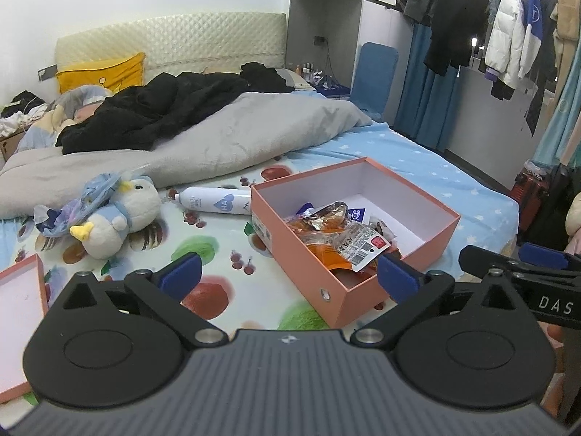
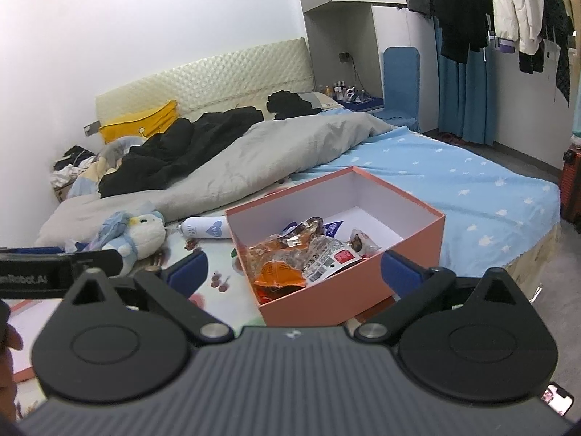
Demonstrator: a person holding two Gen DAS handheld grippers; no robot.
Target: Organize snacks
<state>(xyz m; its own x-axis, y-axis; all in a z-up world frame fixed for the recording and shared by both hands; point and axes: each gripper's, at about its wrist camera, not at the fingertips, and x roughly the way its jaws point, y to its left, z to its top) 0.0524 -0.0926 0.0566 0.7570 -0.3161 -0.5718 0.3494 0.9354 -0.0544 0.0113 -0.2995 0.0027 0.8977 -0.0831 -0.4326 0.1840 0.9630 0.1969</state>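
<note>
A salmon-pink box (image 1: 312, 283) stands without its cover on the fruit-print sheet, with white walls inside. Several snack packets (image 1: 337, 239), orange and clear, are piled in its near half; the far half shows bare white floor. My left gripper (image 1: 288, 274) is open, with the box's near left corner between its blue pads and nothing touching them. In the right wrist view the same box (image 2: 326, 298) and packets (image 2: 301, 258) lie straight ahead. My right gripper (image 2: 294, 272) is open, spanning the box's near end without touching it. The box's lid (image 1: 18, 309) lies upturned at the left.
A plush toy (image 1: 120, 214) and a white bottle (image 1: 214, 200) lie left of the box. A grey blanket (image 1: 218, 138) and black clothes (image 1: 152, 109) cover the bed's far half. Hanging clothes (image 1: 508, 36) and a red suitcase (image 2: 572, 181) stand at the right.
</note>
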